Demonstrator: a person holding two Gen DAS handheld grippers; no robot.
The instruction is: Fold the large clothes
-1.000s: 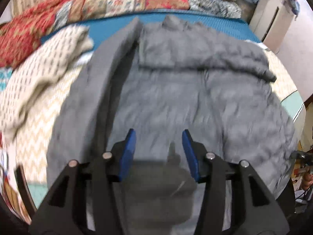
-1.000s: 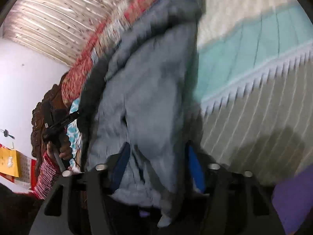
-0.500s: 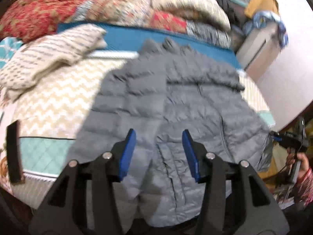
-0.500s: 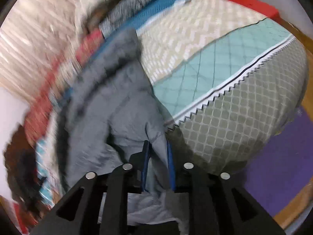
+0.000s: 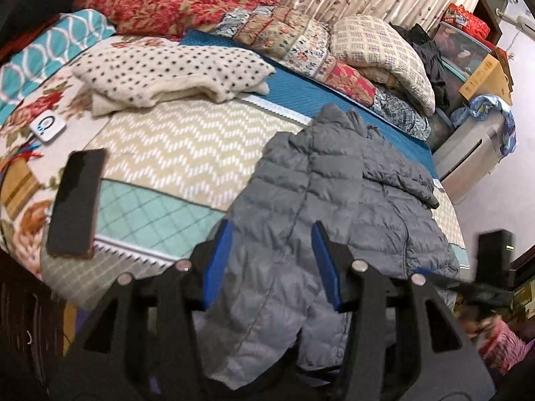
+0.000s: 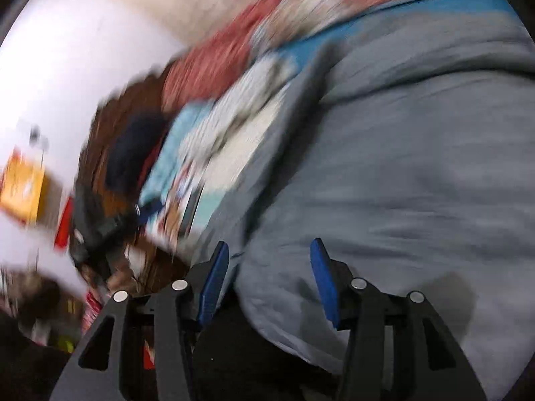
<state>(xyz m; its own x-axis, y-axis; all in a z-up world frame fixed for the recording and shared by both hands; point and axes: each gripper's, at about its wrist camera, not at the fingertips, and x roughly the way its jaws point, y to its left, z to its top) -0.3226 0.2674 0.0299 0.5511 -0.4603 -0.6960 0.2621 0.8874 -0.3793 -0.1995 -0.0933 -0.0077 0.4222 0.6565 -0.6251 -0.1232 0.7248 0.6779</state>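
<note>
Now the grey puffer jacket lies on the bed ahead of both grippers' wide-spread, empty fingers; its hem overhangs beneath them, so it may slide off.

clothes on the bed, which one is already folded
The cream polka-dot garment, lying as a neat stack at the far side of the bed. The grey puffer jacket is spread out, its hem over the edge.
</note>
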